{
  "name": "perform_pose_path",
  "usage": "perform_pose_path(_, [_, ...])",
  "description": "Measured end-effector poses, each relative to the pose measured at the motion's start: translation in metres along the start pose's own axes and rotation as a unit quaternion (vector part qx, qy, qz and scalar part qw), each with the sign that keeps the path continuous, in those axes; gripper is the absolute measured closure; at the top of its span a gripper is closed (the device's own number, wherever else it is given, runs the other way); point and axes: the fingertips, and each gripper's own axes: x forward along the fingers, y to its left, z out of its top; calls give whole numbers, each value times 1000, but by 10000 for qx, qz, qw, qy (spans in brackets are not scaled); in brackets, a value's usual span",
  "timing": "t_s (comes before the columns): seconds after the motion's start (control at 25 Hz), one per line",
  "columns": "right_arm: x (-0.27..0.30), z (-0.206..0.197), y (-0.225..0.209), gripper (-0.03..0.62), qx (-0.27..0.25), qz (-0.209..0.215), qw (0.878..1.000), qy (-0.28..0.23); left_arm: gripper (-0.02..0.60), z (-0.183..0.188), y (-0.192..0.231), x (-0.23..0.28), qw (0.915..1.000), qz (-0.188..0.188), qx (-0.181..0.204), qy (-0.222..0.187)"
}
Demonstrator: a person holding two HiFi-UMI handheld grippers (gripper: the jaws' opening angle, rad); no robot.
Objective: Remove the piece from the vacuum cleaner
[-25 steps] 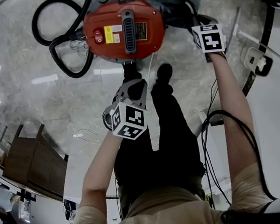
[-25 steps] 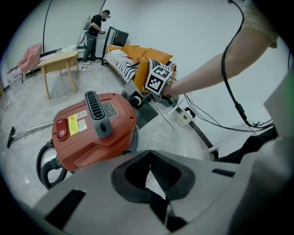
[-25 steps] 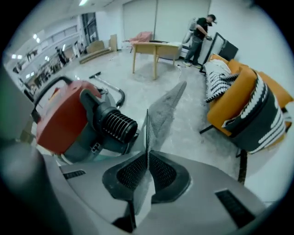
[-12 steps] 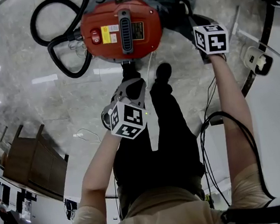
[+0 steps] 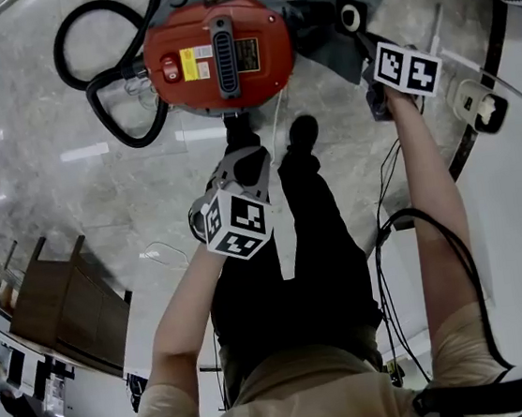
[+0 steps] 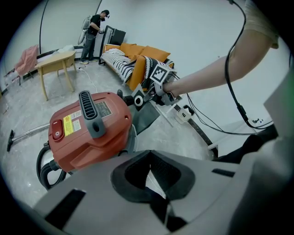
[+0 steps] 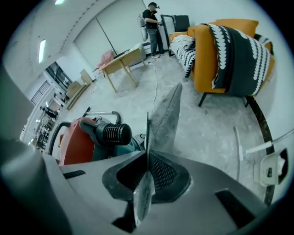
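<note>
Head view, vacuum cleaner (image 5: 218, 52): red, round-bodied, on the grey floor at the far side; grey handle across the top.
Head view, stickers: a yellow label (image 5: 188, 63) and a dark plate on the lid – print too small to read.
Head view, hose (image 5: 100, 90): black, looped at the vacuum's left.
Head view, grey piece (image 5: 328, 20): flat and dark grey, just right of the vacuum; whether it is joined to it I cannot tell.
Head view, right gripper (image 5: 369, 53): at the piece's near edge.
Head view, left gripper (image 5: 244, 162): nearer, below the vacuum, apart from it.
Left gripper view, jaws: pressed together with nothing between them – the vacuum lies beyond.
Left gripper view, piece: hangs from the right gripper beside the vacuum's right flank.
Right gripper view, jaws: clamped on the thin grey piece, seen edge-on and rising past the tips.
Right gripper view, room: orange sofa (image 7: 206, 50) with a patterned throw at far right, wooden table (image 7: 121, 59) and a person (image 7: 151, 23) far off.
</note>
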Motion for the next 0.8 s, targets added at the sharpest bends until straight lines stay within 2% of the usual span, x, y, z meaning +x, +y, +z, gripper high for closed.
perform_pose_path(0.28, [-12,-18,-25,568,983,89,9951,-93,577,4,-9,4,9995,-76,303,95])
perform_pose_path(0.56, [-37,-46,-54,568,1243,28,9921,-158,578,21,-21,13,9971,-138,722,208])
perform_pose_path(0.8, [-61,-83,-92,568,1518,-28,9882,-173,577,34,-58,33,9940,-305,1017,273])
